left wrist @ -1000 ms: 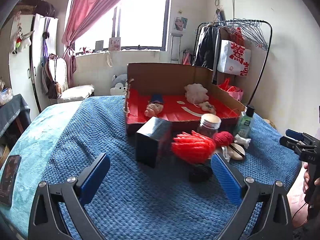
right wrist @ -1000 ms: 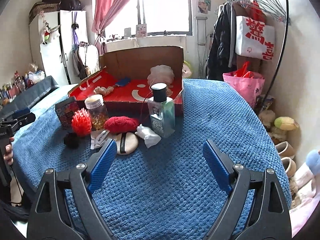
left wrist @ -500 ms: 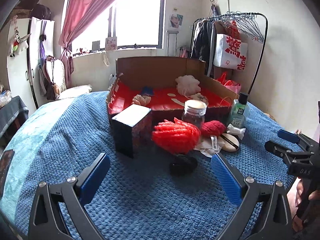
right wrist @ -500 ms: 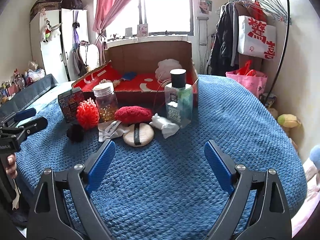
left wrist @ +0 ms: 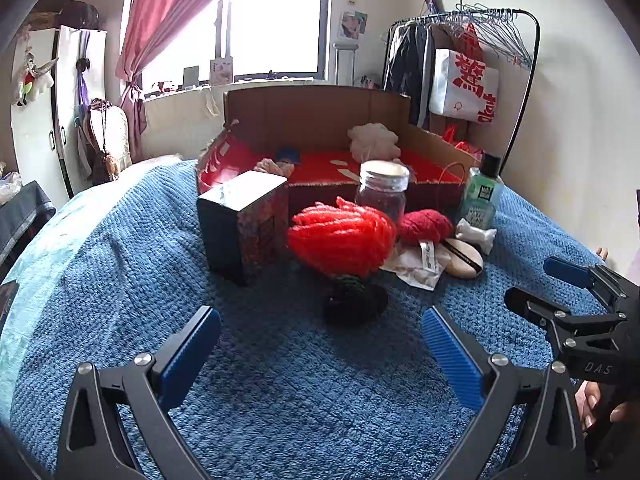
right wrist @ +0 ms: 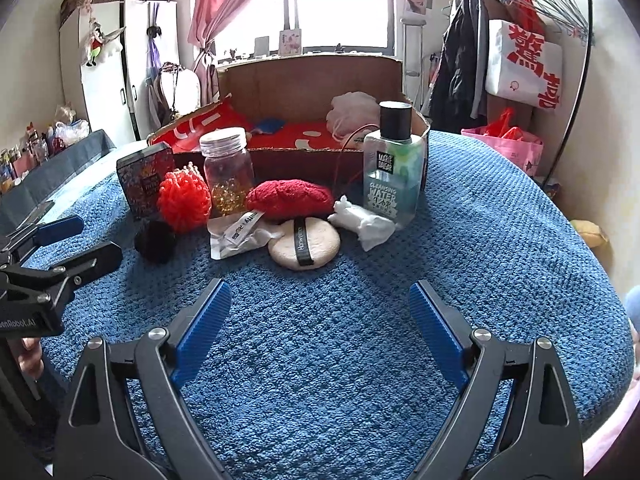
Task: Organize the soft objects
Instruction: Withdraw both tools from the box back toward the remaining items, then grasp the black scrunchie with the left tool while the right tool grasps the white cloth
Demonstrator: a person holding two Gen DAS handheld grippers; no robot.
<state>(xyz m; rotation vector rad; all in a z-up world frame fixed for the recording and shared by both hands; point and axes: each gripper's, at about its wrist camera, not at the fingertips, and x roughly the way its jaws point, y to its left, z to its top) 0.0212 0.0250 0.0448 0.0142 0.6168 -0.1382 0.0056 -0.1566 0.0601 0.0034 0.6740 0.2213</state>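
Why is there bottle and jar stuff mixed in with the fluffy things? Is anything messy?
A bit. The glass jar, cleansing water bottle and patterned box are hard things standing among the soft red pom-pom and powder puff. A crumpled wrapper lies there too. Nothing looks spilled.

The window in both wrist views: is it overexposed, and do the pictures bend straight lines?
Left wrist view: the bright window is blown out white, and the black clothes rack curves. Right wrist view: the same window glares, dark corners frame the picture, and the blue knitted bedspread bulges.
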